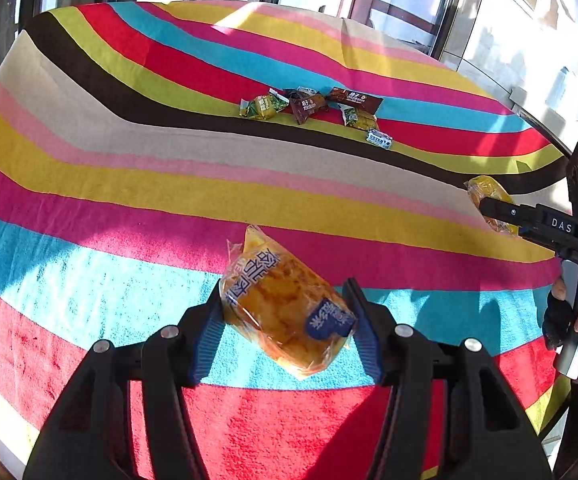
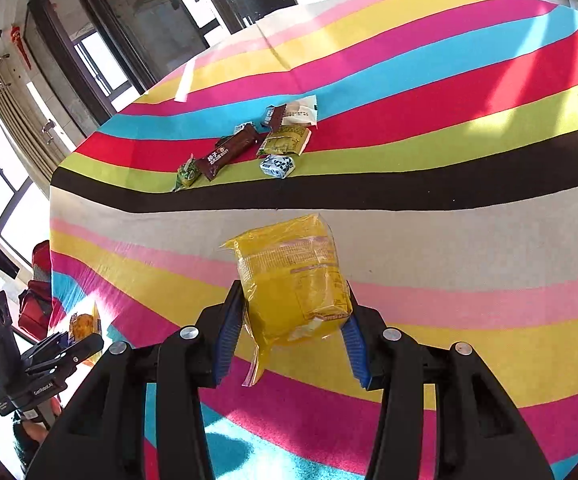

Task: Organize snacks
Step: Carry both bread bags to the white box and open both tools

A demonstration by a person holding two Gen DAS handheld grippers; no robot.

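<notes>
My left gripper (image 1: 287, 316) is shut on a clear-wrapped golden pastry packet (image 1: 281, 304) with a blue label, held above the striped cloth. My right gripper (image 2: 293, 320) is shut on a yellow snack packet (image 2: 295, 280), also held above the cloth. The right gripper shows at the right edge of the left wrist view (image 1: 485, 204) with its yellow packet (image 1: 485, 188). The left gripper shows at the lower left of the right wrist view (image 2: 85, 344) with its pastry (image 2: 83, 324). A pile of small snacks (image 1: 313, 110) lies far across the table; it also shows in the right wrist view (image 2: 257, 144).
The table is covered by a bright striped cloth (image 1: 129, 184). The pile holds a brown bar (image 2: 229, 152), green packets (image 2: 285, 140) and a small blue-white packet (image 2: 277, 166). Windows and a glass door stand behind the table. A red bag (image 2: 39, 300) sits past the table's left edge.
</notes>
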